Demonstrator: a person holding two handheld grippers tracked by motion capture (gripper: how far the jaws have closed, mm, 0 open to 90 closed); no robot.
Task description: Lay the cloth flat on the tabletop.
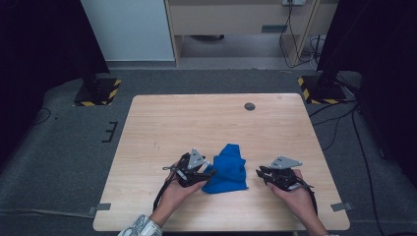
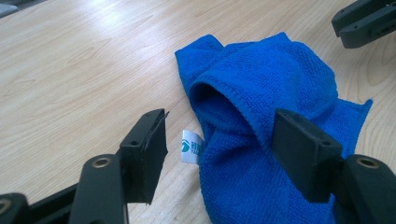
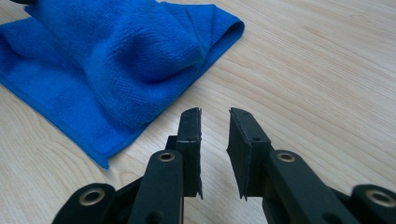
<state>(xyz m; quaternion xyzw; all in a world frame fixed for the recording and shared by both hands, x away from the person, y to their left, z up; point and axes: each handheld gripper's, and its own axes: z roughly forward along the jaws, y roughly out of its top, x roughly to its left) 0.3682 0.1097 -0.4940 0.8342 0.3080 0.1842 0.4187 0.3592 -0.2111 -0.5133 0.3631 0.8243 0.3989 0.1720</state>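
Tongs first, from my left: my left tongs stand apart, with the near edge of the blue cloth lying between the two pads but not pinched; one pad sits over bare table beside the small white label, the other rides over the rumpled fold. From above, these tongs touch or nearly touch the cloth's left side.

That cloth is a heap, bunched and half folded, lying between my two tongs, closer to the left pair. I judge it light, soft and limp: it will sag and drape the moment it leaves the wood, and it will not slip much, since the pile looks fuzzy and grippy. Nothing in it can break. A pinch on a single hemmed edge or a corner should hold best; grabbing the thick hump would likely catch several layers and lift it as a lump.

Further right, my right tongs are nearly together, a narrow gap left between the pads, with nothing in it but table. They sit just clear of the cloth, whose lower corner points toward them. From above, they lie a little apart from the cloth's right edge. That loose corner looks the easiest hold for this side.
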